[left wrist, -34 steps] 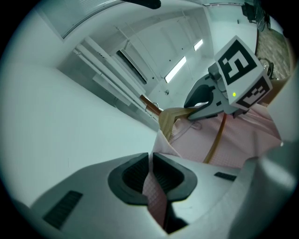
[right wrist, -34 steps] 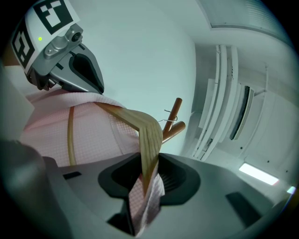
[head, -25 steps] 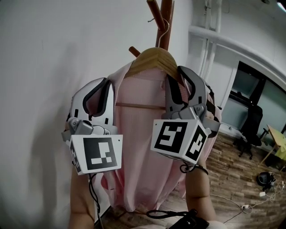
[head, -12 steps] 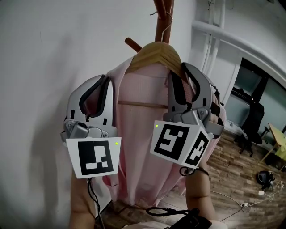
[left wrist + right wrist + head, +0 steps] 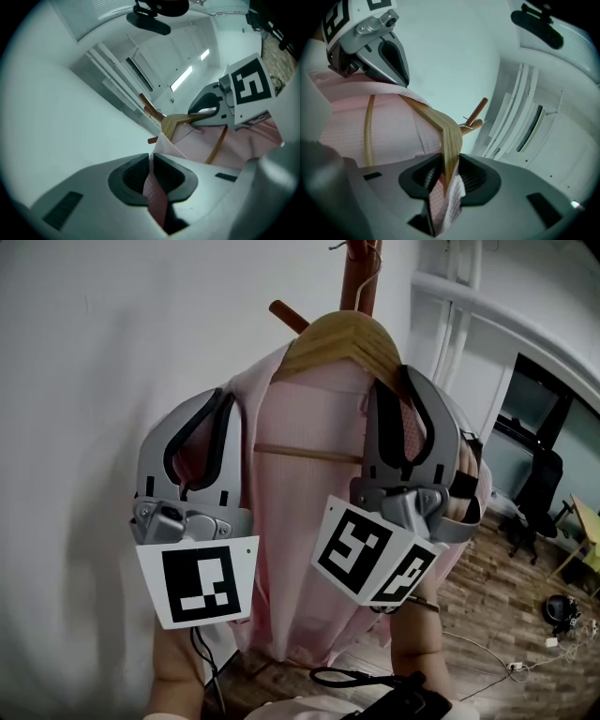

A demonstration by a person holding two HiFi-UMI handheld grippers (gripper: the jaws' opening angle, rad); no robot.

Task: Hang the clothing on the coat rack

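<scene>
A pink shirt (image 5: pixel 309 549) hangs on a wooden hanger (image 5: pixel 342 338), held up against the brown coat rack (image 5: pixel 354 277). The hanger's wire hook (image 5: pixel 372 266) lies beside the pole; I cannot tell if it rests on a peg (image 5: pixel 289 317). My left gripper (image 5: pixel 223 397) is shut on the shirt's left shoulder, and in the left gripper view the fabric (image 5: pixel 154 194) is pinched at the left gripper (image 5: pixel 151 164). My right gripper (image 5: pixel 403 376) is shut on the hanger's right arm (image 5: pixel 447 140) together with shirt fabric (image 5: pixel 443 206), at the right gripper (image 5: pixel 449 173).
A white wall (image 5: pixel 84 381) stands close behind the rack on the left. White pipes (image 5: pixel 459 306) run along the wall to the right. Lower right there is a wooden floor (image 5: pixel 497 606) with cables, and a black office chair (image 5: pixel 534 493).
Both grippers have lifted the hanger and shirt upward. The hook has risen along the rack's pole toward the upper pegs.
</scene>
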